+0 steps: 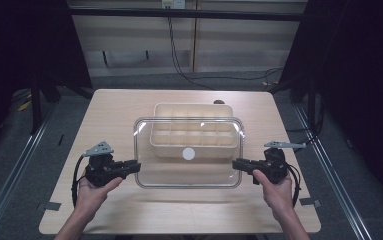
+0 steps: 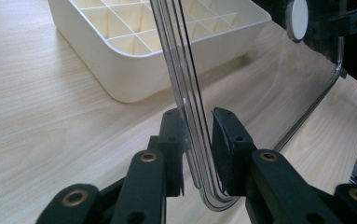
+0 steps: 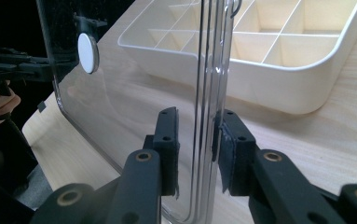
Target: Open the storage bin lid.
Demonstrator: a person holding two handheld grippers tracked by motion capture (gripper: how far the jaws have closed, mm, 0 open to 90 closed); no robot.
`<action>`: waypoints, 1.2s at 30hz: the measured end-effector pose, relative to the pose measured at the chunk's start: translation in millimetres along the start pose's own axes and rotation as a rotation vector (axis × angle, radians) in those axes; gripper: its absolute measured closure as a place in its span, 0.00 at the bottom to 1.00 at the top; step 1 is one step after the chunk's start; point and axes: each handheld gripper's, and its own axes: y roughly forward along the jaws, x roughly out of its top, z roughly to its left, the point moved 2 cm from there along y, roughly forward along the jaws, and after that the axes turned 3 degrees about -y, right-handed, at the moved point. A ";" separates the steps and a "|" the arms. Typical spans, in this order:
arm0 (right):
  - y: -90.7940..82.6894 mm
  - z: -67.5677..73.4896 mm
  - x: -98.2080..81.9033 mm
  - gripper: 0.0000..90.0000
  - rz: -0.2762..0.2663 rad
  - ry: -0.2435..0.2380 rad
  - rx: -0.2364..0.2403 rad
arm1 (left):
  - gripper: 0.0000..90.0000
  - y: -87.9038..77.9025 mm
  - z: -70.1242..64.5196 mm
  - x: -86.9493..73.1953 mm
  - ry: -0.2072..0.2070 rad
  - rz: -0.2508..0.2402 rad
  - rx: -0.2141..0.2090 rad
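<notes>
A clear lid (image 1: 188, 172) hangs above the middle of the desk (image 1: 109, 115), gripped at its two short edges — the left gripper (image 1: 134, 166) clamped on the left edge, the right gripper (image 1: 237, 164) on the right. In the left gripper view the fingers (image 2: 225, 149) press on the lid's ridged rim near a rounded corner; in the right gripper view the fingers (image 3: 229, 149) hold the rim of the opposite edge the same way. A white round sticker (image 1: 188, 153) sits near the lid's middle. Under its far half stands a cream tray (image 1: 169, 111) split into small compartments, set toward the desk's far edge; the lid's near half overhangs bare wood. The tray's near wall lies just below the sticker in the high view. Bare desk runs along the left, right and near edges — room on both sides of the hands, which come in over the near edge. A small dark thing (image 1: 219, 102) lies just behind the tray's far right corner.
</notes>
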 end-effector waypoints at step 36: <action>-16.0 10.5 -48.5 0.79 0.050 0.027 0.006 | 0.82 -5.2 -29.1 -37.1 0.000 0.080 -0.015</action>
